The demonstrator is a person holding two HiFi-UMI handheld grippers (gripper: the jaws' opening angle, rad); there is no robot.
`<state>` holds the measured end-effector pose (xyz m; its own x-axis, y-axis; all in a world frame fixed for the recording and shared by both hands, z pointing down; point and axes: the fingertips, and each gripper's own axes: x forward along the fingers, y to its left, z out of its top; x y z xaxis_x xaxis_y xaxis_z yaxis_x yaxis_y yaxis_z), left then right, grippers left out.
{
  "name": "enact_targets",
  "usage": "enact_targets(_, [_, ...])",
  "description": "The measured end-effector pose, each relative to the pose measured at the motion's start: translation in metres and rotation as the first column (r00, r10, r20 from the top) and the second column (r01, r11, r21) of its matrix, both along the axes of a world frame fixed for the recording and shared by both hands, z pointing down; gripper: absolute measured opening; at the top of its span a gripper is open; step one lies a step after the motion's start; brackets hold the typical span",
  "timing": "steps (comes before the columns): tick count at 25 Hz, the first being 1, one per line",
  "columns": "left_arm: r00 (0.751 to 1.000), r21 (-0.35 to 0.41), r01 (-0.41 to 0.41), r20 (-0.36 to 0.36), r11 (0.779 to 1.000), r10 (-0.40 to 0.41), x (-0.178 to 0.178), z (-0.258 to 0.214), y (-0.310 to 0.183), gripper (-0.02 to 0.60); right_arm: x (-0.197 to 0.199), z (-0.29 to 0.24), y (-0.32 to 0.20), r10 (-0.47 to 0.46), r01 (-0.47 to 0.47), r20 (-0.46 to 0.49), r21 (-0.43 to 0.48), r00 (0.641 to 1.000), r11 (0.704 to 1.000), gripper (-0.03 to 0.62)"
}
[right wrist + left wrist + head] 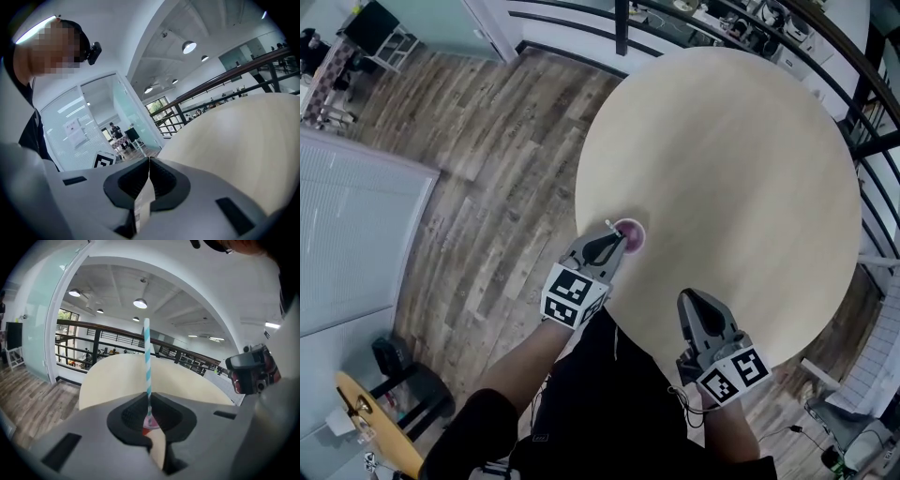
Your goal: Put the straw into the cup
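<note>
The blue-and-white striped straw [147,357] stood upright, pinched between the jaws of our left tool [149,394]. Its lower end reached down to the pink cup [151,423], which showed through the gap in the jaws. We could not tell whether the tip was inside the cup. From the head view, the cup [630,234] sat on the round, pale tabletop [731,169], close to the near edge. The left tool [611,238] was right over the cup, and the straw's top [607,223] was just visible. Our right tool [688,298] hovered well apart over the tabletop's near rim, jaws pressed together on nothing [149,161]. Plank floor [487,169] and a dark railing [93,333] surrounded the scene.
</note>
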<state>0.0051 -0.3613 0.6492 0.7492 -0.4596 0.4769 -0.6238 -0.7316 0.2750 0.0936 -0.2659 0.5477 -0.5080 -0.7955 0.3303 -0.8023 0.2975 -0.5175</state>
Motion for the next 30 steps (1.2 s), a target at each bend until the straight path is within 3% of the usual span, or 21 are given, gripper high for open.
enact_targets(8, [1.000, -0.018, 0.001, 0.029, 1.000, 0.000, 0.003, 0.000, 0.000, 0.032, 0.010, -0.007, 0.005, 0.033, -0.033, -0.009, 0.014, 0.999, 0.999, 0.021])
enact_targets(11, [1.000, -0.027, -0.001, 0.028, 1.000, 0.002, 0.007, -0.003, 0.001, 0.081, 0.015, -0.010, 0.006, 0.038, -0.038, -0.007, 0.018, 0.999, 0.999, 0.021])
enact_targets(18, [0.999, -0.029, 0.016, 0.043, 0.999, -0.015, -0.002, -0.012, 0.006, 0.112, 0.013, -0.021, 0.004, 0.028, -0.028, -0.002, 0.039, 1.000, 0.999, 0.021])
enact_targets(25, [1.000, 0.038, 0.026, 0.003, 0.999, -0.027, -0.018, -0.056, 0.017, 0.110, -0.001, -0.049, 0.000, 0.008, -0.007, -0.008, 0.096, 1.000, 0.995, 0.021])
enact_targets(30, [1.000, 0.128, 0.010, -0.031, 0.992, -0.006, -0.022, -0.107, 0.033, 0.097, -0.003, -0.079, 0.001, -0.002, 0.005, -0.018, 0.150, 1.000, 0.989, 0.021])
